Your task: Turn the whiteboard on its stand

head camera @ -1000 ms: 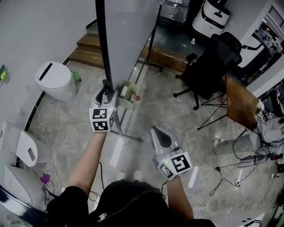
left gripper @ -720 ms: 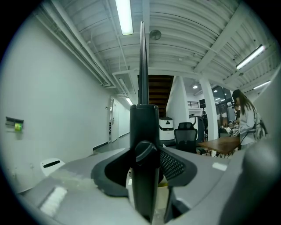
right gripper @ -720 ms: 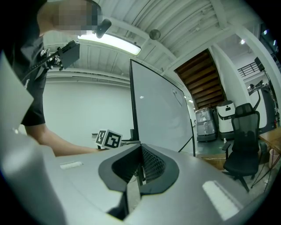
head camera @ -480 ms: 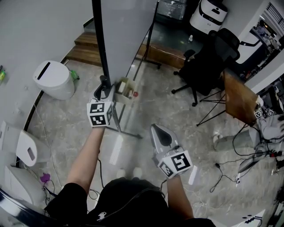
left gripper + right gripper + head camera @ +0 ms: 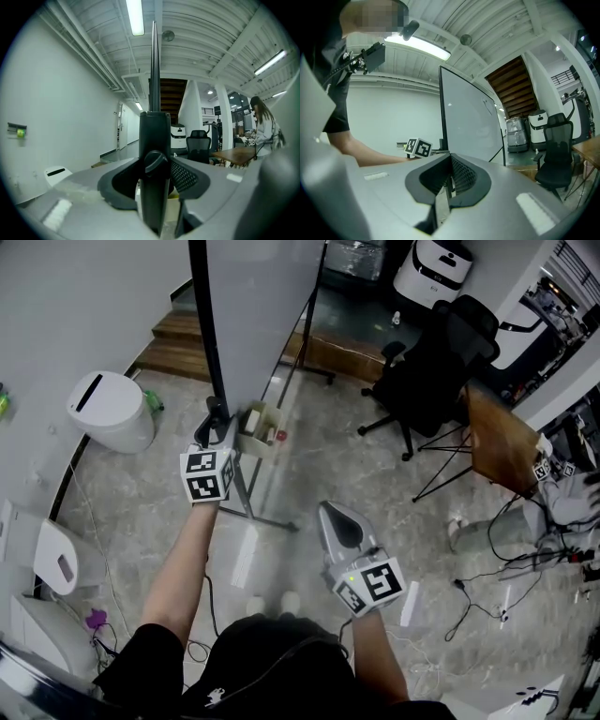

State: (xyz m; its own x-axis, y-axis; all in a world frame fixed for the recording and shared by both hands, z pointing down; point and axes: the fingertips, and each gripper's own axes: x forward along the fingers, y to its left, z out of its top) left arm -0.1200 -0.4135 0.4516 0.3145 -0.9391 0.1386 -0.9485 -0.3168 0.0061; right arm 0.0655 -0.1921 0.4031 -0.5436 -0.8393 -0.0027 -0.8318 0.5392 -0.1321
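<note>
left gripper (image 5: 217, 418) jaws just closed onto whiteboard frame post (image 5: 153, 136); right gripper (image 5: 335, 517) shut, empty. one-handed twist could make grip slip.

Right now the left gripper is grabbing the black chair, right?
Not the chair. The left gripper has just been closing its jaws, and they grip the black post of the whiteboard stand. The left gripper view shows this. The chair stands far off.

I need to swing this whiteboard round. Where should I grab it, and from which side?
Probably its dark side frame, low near the knob, approached level and edge-on: the bar is narrow and upright, so jaws fit either side, and the edge gives leverage.
</note>
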